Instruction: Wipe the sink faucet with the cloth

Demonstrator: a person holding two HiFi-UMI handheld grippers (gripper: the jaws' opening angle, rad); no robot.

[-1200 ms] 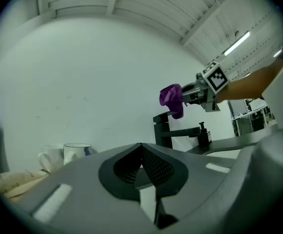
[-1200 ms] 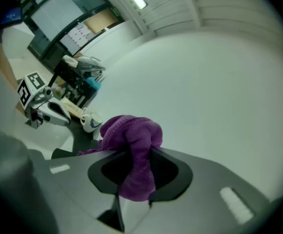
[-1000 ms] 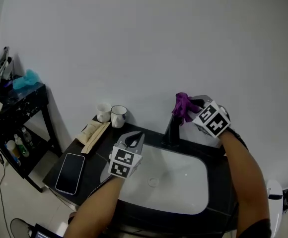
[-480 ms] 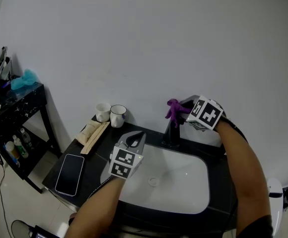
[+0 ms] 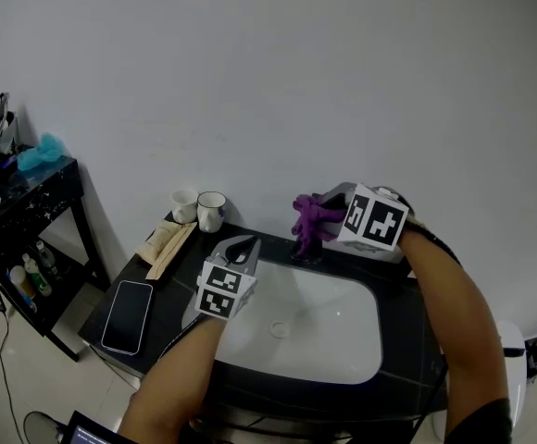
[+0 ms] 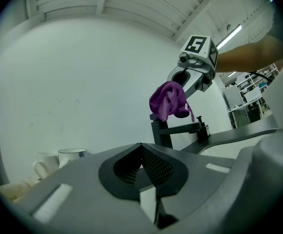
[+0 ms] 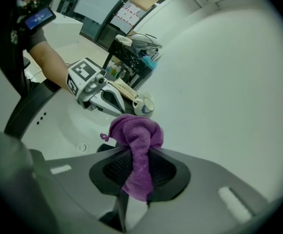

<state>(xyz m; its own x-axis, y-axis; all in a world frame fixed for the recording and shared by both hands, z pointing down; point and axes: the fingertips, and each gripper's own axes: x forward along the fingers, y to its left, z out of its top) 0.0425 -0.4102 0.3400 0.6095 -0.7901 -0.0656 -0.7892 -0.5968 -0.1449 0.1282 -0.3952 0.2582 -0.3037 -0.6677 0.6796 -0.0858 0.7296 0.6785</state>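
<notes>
Slippage is the main worry. The right gripper (image 5: 331, 213) is clamped on the purple cloth (image 7: 134, 140) by one narrow fold, and most of the bunch stands free beyond the jaws at the top of the black faucet (image 5: 307, 246), seemingly touching it. A hard drag along the spout could, I judge, tug that fold loose and drop the cloth into the white sink (image 5: 366, 363) below the faucet. Because the wad is small, a tilt of the wrist may also bring the bare jaw tips against the faucet, scraping it instead of wiping. Coverage is another risk, since a bunched cloth tends to polish only the crown and miss the spout and the base. The left gripper (image 5: 234, 252) hovers in front of the faucet and to its left, jaws together with nothing between them, so it cannot catch a falling cloth. Two mugs (image 5: 199, 211) stand left of the faucet by the wall, well apart from it, and only a wide leftward sweep would threaten them.
</notes>
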